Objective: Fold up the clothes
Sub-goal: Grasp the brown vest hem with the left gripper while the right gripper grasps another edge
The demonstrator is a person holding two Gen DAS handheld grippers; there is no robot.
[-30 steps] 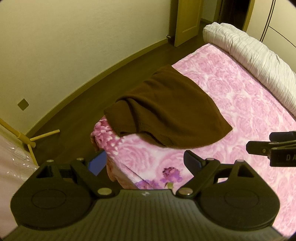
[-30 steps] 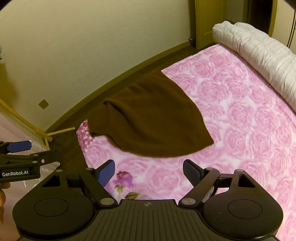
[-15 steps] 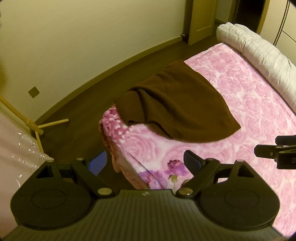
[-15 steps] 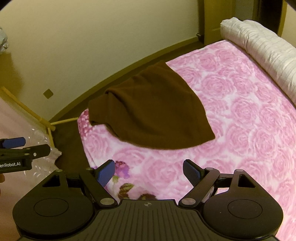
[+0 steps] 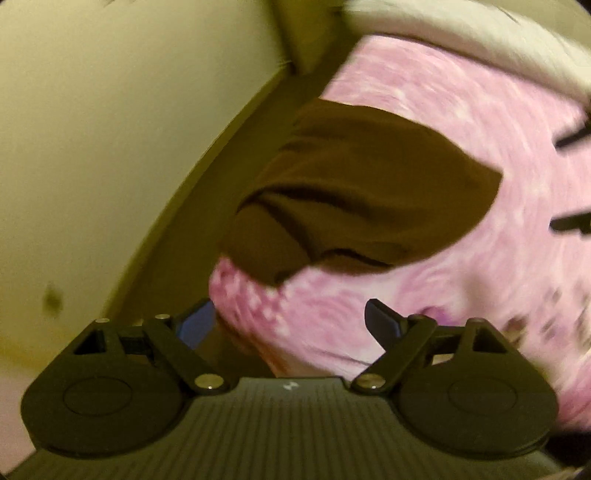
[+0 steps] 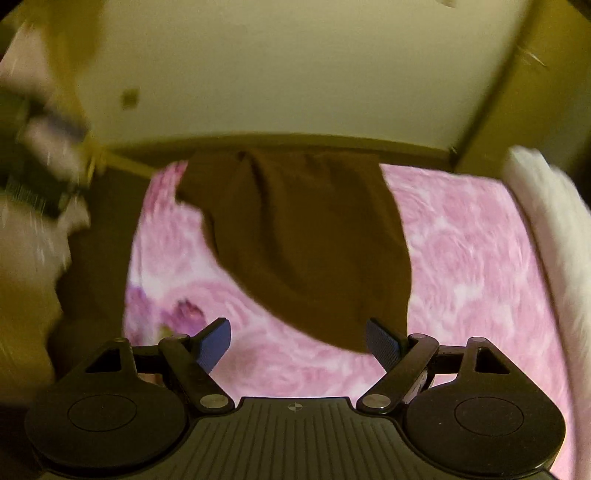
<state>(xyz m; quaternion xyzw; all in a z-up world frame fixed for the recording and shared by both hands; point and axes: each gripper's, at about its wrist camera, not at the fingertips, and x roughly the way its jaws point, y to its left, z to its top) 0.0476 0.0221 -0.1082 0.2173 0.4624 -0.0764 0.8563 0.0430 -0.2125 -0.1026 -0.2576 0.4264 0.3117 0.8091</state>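
Observation:
A dark brown garment [image 5: 362,192] [image 6: 303,236] lies bunched on a bed with a pink rose-patterned cover [image 5: 461,122] [image 6: 472,236], near the bed's corner. My left gripper [image 5: 290,321] hangs open above that corner, short of the garment, with nothing between its blue pads. My right gripper [image 6: 299,341] is open too, just above the garment's near edge, its right pad close over the cloth. The right gripper's dark fingers [image 5: 570,221] show at the left wrist view's right edge. Both views are motion-blurred.
A rolled white quilt [image 5: 461,33] [image 6: 546,221] lies along the bed's far side. A pale wall [image 5: 110,129] and dark floor strip [image 5: 207,192] run beside the bed. A blurred white mass and my left gripper's body [image 6: 40,177] fill the right view's left edge.
Both grippers have dropped toward the bed and rolled, so the garment looms larger and sits at a new angle. The jaws stay wide apart. The garment has not moved.

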